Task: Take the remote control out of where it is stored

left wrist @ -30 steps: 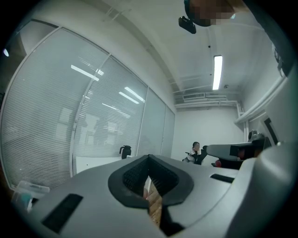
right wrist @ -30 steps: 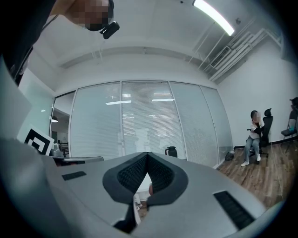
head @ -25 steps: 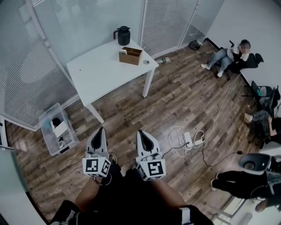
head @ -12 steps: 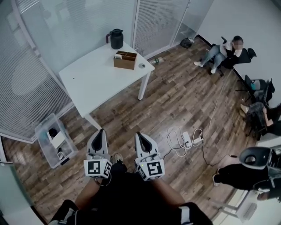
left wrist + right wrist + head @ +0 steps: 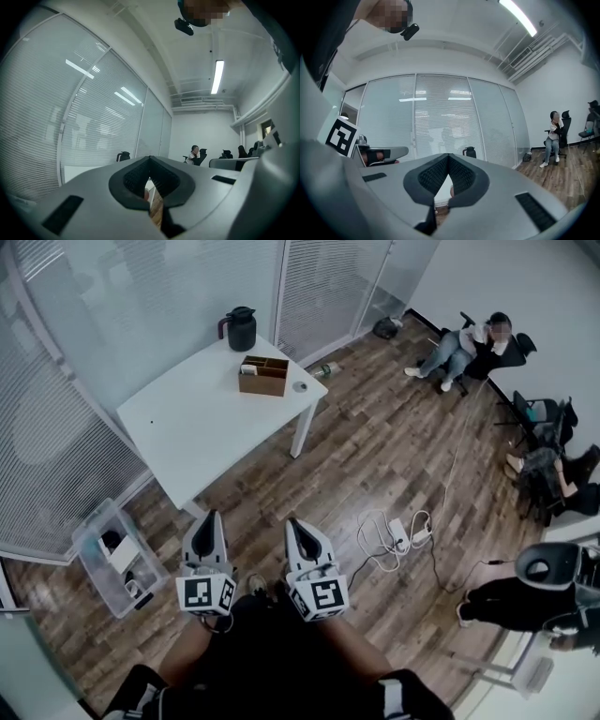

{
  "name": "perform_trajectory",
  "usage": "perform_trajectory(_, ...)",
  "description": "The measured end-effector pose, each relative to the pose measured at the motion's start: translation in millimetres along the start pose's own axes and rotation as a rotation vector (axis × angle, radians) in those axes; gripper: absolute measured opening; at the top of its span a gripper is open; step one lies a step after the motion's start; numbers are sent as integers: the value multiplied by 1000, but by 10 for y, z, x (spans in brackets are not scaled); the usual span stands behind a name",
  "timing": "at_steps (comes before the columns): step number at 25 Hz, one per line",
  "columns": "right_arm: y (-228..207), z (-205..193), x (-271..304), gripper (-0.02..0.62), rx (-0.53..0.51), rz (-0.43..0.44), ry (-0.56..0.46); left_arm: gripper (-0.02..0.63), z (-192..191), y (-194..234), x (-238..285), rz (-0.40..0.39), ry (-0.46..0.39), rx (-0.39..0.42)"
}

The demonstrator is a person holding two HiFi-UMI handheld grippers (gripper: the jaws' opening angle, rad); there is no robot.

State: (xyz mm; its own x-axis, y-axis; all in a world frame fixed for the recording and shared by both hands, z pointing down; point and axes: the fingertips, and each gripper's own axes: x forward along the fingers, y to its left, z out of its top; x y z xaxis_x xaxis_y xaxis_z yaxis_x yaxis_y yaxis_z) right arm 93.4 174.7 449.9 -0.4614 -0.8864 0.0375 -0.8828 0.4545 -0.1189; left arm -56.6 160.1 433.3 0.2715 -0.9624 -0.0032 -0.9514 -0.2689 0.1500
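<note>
A wood-plank floor and blind-covered glass walls surrounded a white rectangular counter (image 5: 197,418), which stood well apart from the person. The left tool (image 5: 208,521) and right tool (image 5: 294,526) were both pressed together, pinching nothing, and held near the body. No remote control showed; it probably lay in the open brown wooden box (image 5: 263,376) near the black lidded jug (image 5: 241,329). A careless pull might tip that box or knock the jug. No writing was readable, only square markers.

White table (image 5: 202,418) on wood floor (image 5: 375,456) beside blinded glass walls (image 5: 141,296).
</note>
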Motion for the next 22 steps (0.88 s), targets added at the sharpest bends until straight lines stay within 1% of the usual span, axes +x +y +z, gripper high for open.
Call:
perform_trajectory(5, -94, 54, 260, 0, -3, 11, -4, 3, -48, 20, 241, -14, 8, -3)
perform_trajectory(11, -402, 58, 669, 0, 3, 48, -1, 3, -99, 48, 692, 8, 10, 8)
perform_trajectory(18, -829, 174, 1218, 0, 12, 100, -44, 3, -153, 68, 1335, 71, 10, 10)
perform_trajectory(22, -1015, 253, 1443, 0, 5, 151, -32, 3, -141, 25, 1573, 110, 13, 13)
